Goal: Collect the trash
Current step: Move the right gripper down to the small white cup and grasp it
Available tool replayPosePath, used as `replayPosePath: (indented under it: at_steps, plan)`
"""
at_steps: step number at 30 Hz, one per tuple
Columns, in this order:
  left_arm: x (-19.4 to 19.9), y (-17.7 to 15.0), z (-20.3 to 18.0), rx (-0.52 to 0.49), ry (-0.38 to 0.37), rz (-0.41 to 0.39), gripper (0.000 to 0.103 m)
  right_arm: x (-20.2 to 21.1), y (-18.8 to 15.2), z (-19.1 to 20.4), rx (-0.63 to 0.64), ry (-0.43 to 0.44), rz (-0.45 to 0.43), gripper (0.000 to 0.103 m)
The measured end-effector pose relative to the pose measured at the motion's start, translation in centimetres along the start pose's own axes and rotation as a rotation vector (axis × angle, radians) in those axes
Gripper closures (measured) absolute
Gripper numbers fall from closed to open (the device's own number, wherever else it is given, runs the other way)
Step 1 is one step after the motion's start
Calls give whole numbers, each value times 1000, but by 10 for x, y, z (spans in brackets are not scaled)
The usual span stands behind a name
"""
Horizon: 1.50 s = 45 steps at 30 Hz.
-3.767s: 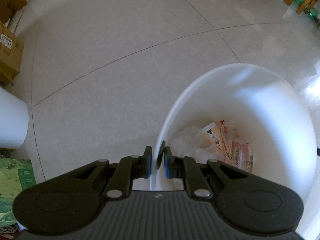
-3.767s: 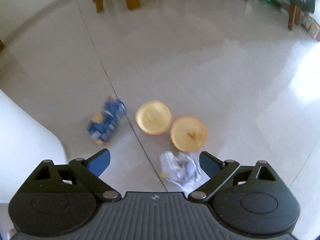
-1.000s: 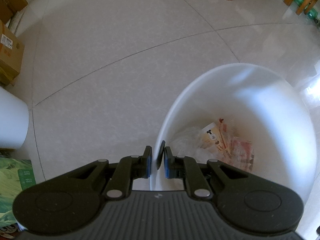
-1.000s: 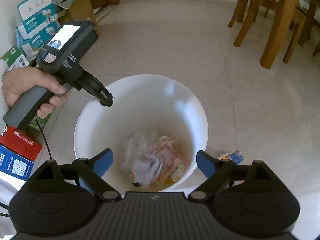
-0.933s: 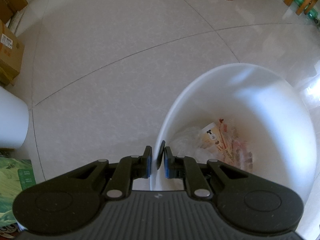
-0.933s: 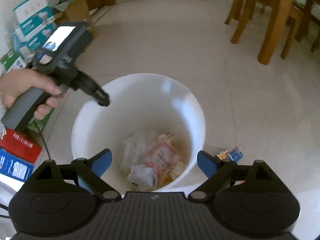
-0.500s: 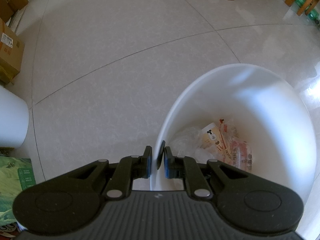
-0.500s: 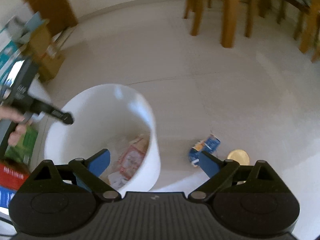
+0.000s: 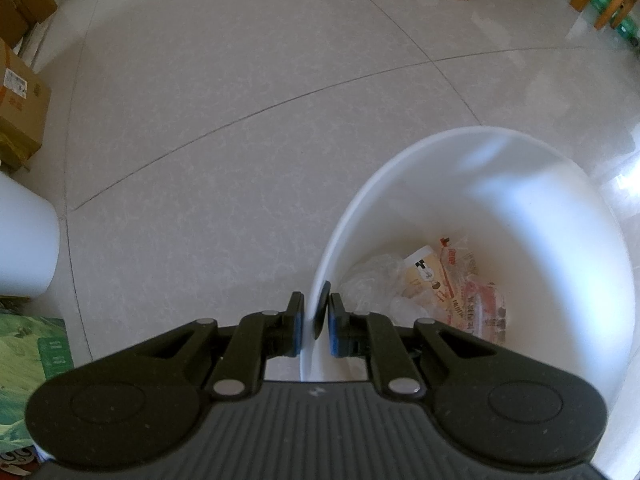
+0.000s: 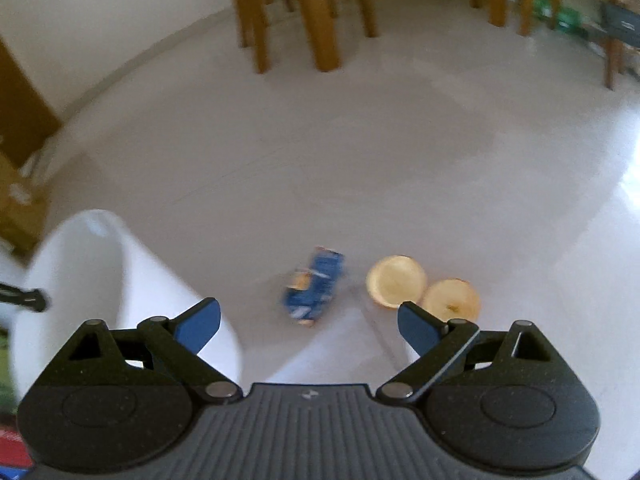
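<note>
Gripping white bin (image 9: 472, 152) rim, left tongs (image 9: 315, 325), wrapper print unreadable

We logged the floor (image 9: 224, 92) as glossy polished tile with pale marbling, and the white bucket (image 9: 560, 208) as smooth, slightly shiny plastic holding crinkly clear film and printed wrappers (image 9: 460, 288). Both grippers, left gripper (image 9: 316, 320) and right gripper (image 10: 308, 320), looked matt black speckled plastic with ribbed bodies, metal pivot pins and blue rubbery pads. The chair legs (image 10: 320, 20) read as varnished wood, the box (image 9: 20, 104) as matt brown cardboard, and the blue wrapper (image 10: 314, 286) was too blurred to judge.
</note>
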State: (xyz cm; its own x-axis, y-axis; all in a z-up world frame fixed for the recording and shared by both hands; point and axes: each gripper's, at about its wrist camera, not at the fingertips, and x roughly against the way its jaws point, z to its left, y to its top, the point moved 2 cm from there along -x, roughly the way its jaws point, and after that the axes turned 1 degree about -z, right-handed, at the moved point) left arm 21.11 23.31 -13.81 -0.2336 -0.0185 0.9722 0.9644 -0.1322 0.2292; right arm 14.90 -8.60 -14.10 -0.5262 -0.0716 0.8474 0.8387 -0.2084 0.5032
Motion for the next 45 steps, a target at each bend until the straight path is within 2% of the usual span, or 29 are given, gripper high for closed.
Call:
replayPosePath:
  at_steps: [10, 17, 25, 33, 35, 39, 42, 45]
  plan:
    - [0, 0, -1, -5, 4, 0, 92, -93, -71, -58, 103, -197, 113, 5]
    - [0, 2, -1, 4, 4, 6, 92, -151, -112, -94, 81, -236, 187, 7]
    - [0, 2, 0, 5, 6, 8, 92, -191, -97, -100, 137, -196, 180, 13]
    - [-1, 2, -2, 0, 10, 8, 92, -218, -90, -94, 230, -178, 244, 23]
    - [0, 2, -2, 1, 10, 8, 92, -220, -89, -95, 228, -171, 273, 30]
    - [-1, 1, -2, 1, 9, 7, 92, -218, -91, -98, 197, -140, 331, 30]
    - [-1, 1, -1, 1, 9, 7, 92, -214, -92, -95, 208, -103, 342, 30]
    - [-1, 1, -1, 3, 8, 8, 92, -219, -88, -96, 195, -111, 343, 30]
